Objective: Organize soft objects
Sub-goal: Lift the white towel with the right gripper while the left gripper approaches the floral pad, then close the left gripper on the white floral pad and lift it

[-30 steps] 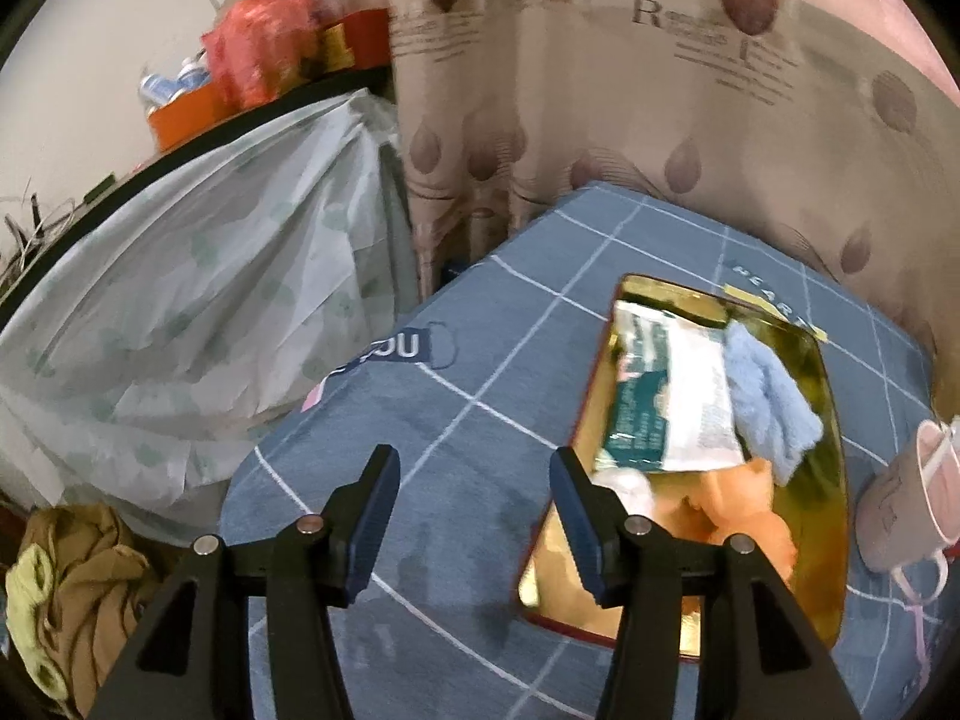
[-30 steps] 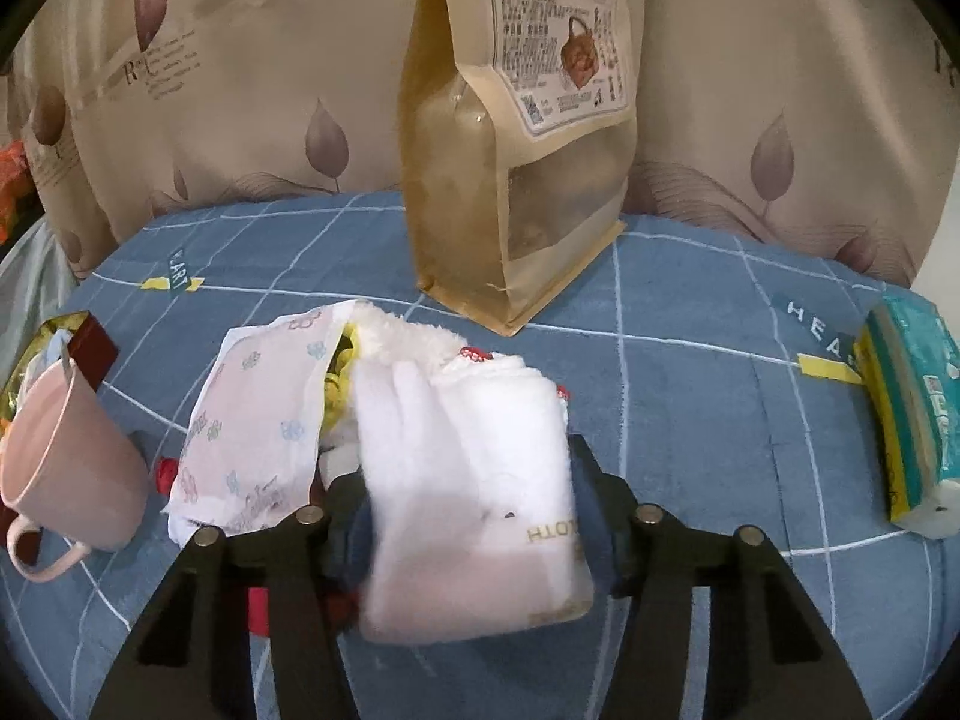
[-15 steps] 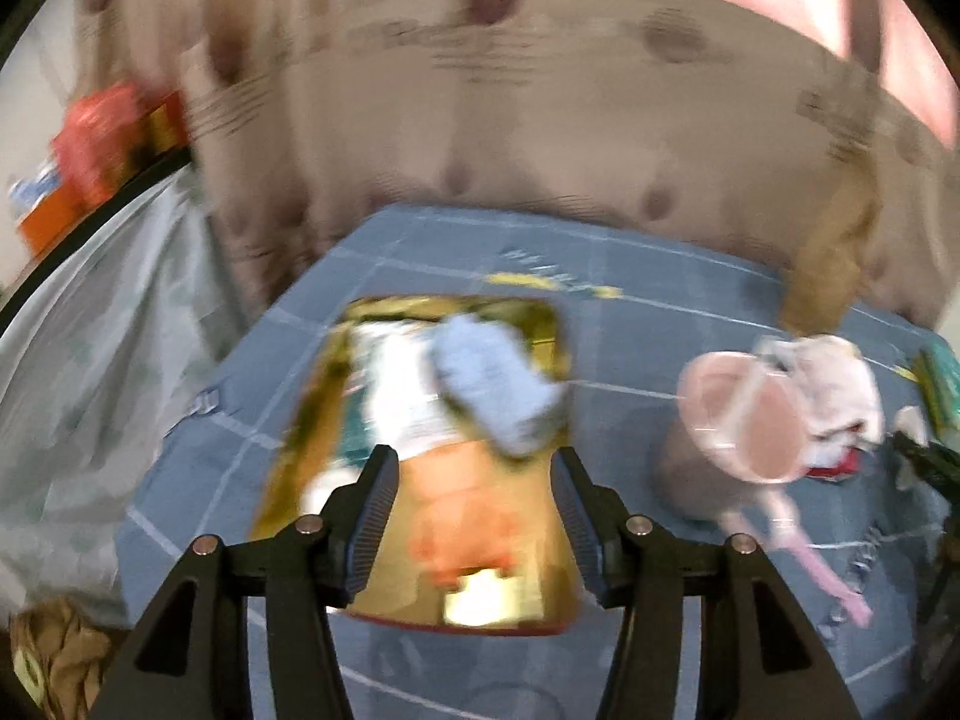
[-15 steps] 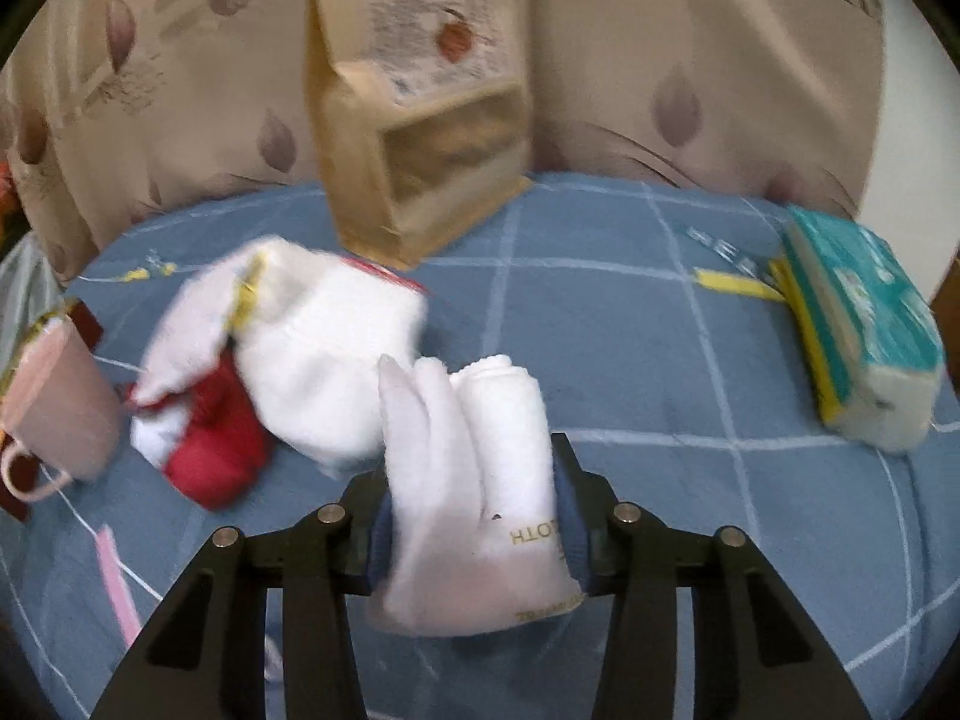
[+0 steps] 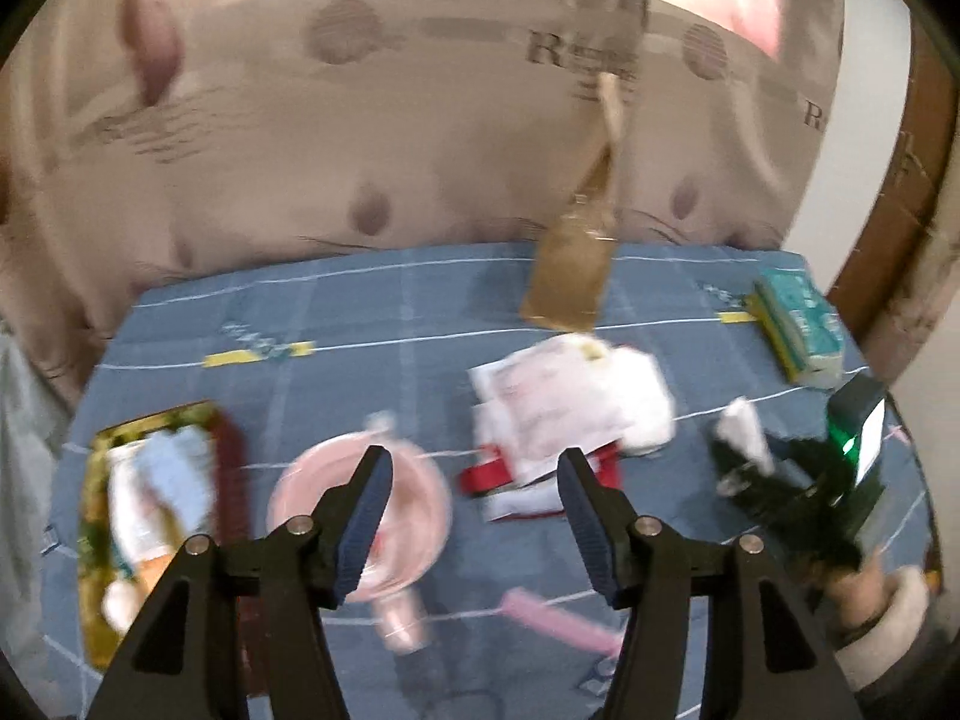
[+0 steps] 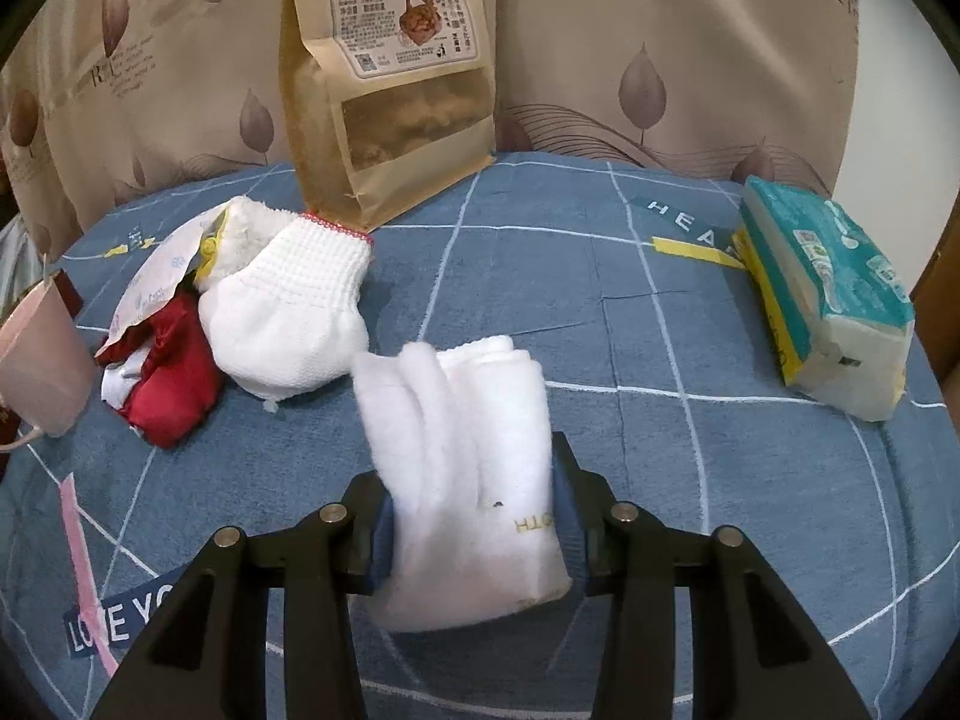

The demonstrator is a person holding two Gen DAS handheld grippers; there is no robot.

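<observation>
Behind blue checked tablecloth (image 6: 600,300), leaf-print curtain (image 6: 690,48)

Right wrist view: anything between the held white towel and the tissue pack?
Nothing: only bare blue checked cloth lies between the white towel and the tissue pack, seen in the right wrist view.

Kraft paper bag (image 6: 390,78), rear middle of surface: label headed "陈昌银 千层麻花"; smaller print unreadable.
Blue checked cloth (image 6: 630,324): "HEA…" near the right rear edge, cut off by the tissue pack; "LOVE YO…" at the front left corner.
Folded white towel (image 6: 468,480): gold letters, upside down, "…OTH".
Curtain (image 6: 690,60) behind: large "R", upper right.
</observation>
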